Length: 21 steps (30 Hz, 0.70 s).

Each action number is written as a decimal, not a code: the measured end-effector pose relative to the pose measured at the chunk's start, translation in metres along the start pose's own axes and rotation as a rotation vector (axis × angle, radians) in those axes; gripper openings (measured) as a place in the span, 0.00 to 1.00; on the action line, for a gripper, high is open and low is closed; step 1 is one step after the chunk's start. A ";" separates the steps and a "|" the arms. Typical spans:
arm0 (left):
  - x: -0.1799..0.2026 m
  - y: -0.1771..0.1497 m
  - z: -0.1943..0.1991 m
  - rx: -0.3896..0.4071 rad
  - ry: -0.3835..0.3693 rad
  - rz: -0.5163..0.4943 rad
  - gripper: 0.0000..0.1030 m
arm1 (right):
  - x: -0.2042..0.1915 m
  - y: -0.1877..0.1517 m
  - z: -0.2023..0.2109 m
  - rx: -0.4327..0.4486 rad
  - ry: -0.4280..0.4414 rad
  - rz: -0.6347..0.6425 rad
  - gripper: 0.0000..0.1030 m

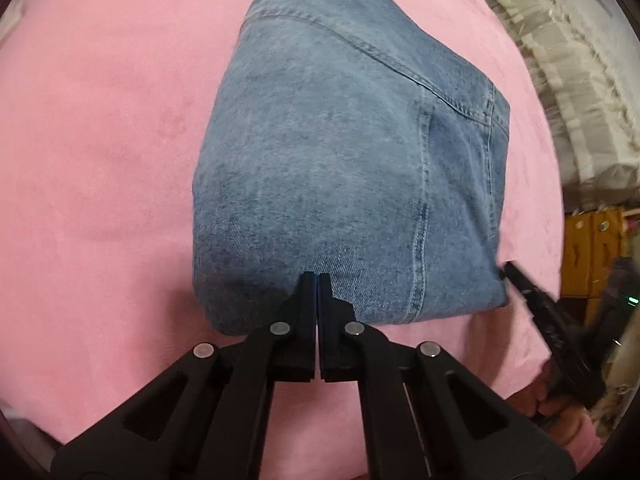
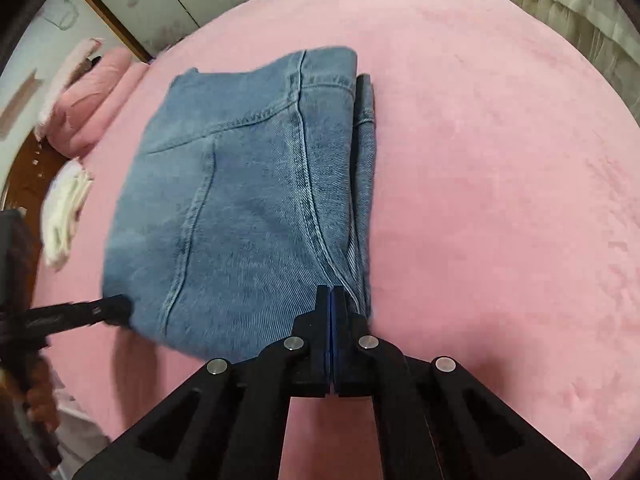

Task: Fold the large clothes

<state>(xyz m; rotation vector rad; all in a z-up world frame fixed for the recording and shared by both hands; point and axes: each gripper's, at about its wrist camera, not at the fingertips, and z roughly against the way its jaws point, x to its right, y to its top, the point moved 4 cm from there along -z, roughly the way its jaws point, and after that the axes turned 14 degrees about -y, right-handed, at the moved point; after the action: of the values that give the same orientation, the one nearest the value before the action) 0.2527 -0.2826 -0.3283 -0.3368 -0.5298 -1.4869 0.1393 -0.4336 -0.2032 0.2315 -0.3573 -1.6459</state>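
A pair of blue jeans (image 1: 340, 160) lies folded into a thick rectangle on the pink bed cover (image 1: 100, 140). My left gripper (image 1: 317, 278) is shut, its tips at the near edge of the jeans over the denim; no cloth shows between the pads. My right gripper (image 2: 330, 292) is shut at the near right corner of the jeans (image 2: 248, 200), tips touching the folded edge. The right gripper shows in the left view (image 1: 520, 276) at the jeans' right corner. The left gripper shows in the right view (image 2: 116, 308) at the left corner.
The pink cover (image 2: 500, 200) spreads wide to the right of the jeans. Pink pillows (image 2: 92, 96) and white cloth (image 2: 64, 216) lie at the left bed edge. A white ruffled fabric (image 1: 560, 80) and a yellow box (image 1: 592, 248) stand beyond the right edge.
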 end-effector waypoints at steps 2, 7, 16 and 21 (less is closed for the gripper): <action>0.016 0.004 0.008 0.016 0.031 -0.066 0.01 | 0.001 0.000 0.019 0.046 0.023 -0.027 0.00; 0.020 0.017 0.001 0.022 -0.027 -0.057 0.01 | -0.048 -0.007 0.016 -0.024 0.331 -0.142 0.00; 0.006 0.081 -0.035 0.099 -0.117 -0.059 0.01 | -0.113 0.022 -0.044 0.003 0.371 -0.158 0.00; 0.006 0.111 -0.038 0.148 -0.161 -0.052 0.01 | -0.115 0.066 -0.067 0.015 0.364 -0.175 0.00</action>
<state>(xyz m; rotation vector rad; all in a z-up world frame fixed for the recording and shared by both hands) 0.3679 -0.2997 -0.3452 -0.3298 -0.7785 -1.4680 0.2370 -0.3315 -0.2487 0.5772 -0.0735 -1.7319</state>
